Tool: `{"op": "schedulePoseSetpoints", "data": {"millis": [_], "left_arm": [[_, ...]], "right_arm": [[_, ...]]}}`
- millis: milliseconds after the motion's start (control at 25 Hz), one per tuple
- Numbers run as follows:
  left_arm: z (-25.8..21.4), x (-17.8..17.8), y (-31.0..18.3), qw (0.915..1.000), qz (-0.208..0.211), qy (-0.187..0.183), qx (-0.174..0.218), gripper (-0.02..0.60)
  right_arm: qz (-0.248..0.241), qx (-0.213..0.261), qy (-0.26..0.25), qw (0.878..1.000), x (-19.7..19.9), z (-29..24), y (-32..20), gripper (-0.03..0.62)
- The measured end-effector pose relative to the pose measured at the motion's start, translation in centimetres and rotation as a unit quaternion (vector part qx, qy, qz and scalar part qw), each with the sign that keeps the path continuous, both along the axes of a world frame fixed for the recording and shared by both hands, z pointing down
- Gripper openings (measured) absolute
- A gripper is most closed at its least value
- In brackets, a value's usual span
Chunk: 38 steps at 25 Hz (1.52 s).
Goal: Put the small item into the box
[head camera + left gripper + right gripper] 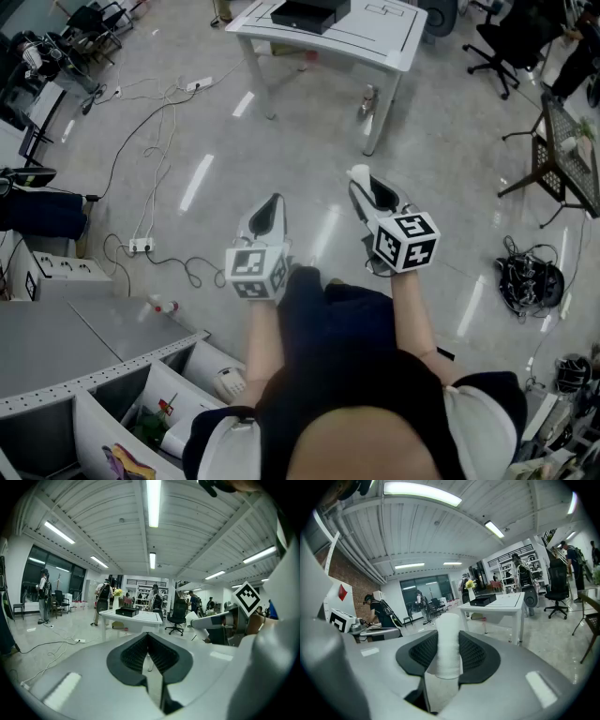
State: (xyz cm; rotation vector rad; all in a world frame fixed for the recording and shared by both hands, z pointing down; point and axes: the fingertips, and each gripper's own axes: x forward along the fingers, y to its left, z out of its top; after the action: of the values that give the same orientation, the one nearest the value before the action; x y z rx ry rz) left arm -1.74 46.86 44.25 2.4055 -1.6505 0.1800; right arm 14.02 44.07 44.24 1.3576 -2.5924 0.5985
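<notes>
1. Left gripper (149, 641): held out in front of the person, jaws closed together with nothing between them.
2. Right gripper (372, 192): just beside the left one, jaws clamped on the small item, a white cylinder (448, 641) that stands upright in the grip.
3. White table (394, 42): well ahead across the grey floor (281, 141); the black box (309, 13) rests on it, far from the cylinder.

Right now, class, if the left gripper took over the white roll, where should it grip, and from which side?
Probably the free end of the white roll, which juts past the right gripper's pads. The rest is clamped, so the left gripper should come from its own side, closing across the round body.
</notes>
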Motion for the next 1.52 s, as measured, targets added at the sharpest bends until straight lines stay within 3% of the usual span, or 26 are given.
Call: {"op": "schedulePoseSetpoints", "data": {"millis": [1040, 1520], "left_arm": [[0.5, 1.6, 0.7, 0.9997, -0.011, 0.018, -0.012, 0.009], [0.3, 0.0, -3.1, 0.9997, -0.019, 0.008, -0.011, 0.009]], "right_arm": [[0.003, -0.014, -0.002, 1.0, 0.8, 0.2, 0.2, 0.14], [0.011, -0.005, 0.008, 1.0, 0.5, -0.1, -3.4, 0.14]]}}
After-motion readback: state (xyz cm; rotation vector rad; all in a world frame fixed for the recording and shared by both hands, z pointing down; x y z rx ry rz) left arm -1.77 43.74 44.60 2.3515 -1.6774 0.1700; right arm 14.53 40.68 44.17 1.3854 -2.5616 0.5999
